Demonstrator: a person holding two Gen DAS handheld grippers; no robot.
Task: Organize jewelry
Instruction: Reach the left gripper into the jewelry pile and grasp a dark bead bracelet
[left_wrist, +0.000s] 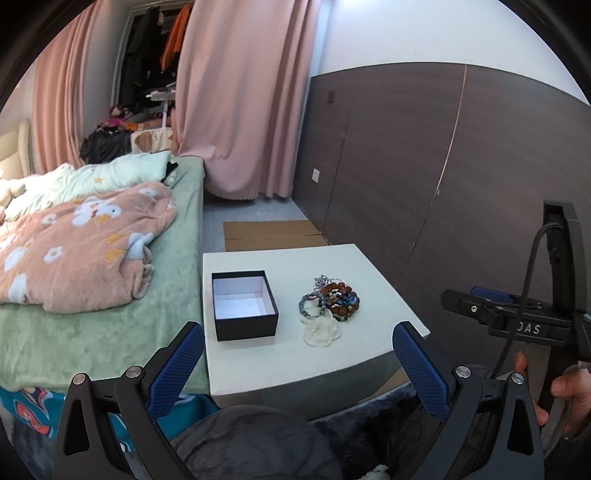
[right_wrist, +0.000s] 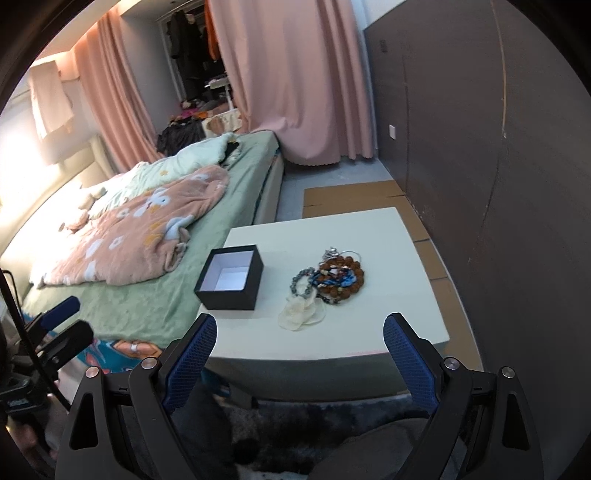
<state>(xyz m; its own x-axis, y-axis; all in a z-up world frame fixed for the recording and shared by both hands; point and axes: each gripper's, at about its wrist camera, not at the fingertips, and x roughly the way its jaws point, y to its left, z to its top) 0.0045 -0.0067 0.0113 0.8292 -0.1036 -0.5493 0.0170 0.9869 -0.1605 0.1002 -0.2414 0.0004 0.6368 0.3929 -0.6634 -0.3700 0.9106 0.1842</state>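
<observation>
Lying heaped on the white table (left_wrist: 258, 354): bracelets (left_wrist: 334, 299), with a pale flower piece (left_wrist: 320, 331) touching the heap's near edge. Sitting just left of them, apart: an open black box (left_wrist: 243, 304), showing nothing inside. Hovering short of the table, both spread wide and holding nothing: left gripper (left_wrist: 298, 363), right gripper (right_wrist: 300, 354). Judging by this, only starting. Needing next: reaching in, pinching one piece free of the tangle, carrying it over to the box.
</observation>
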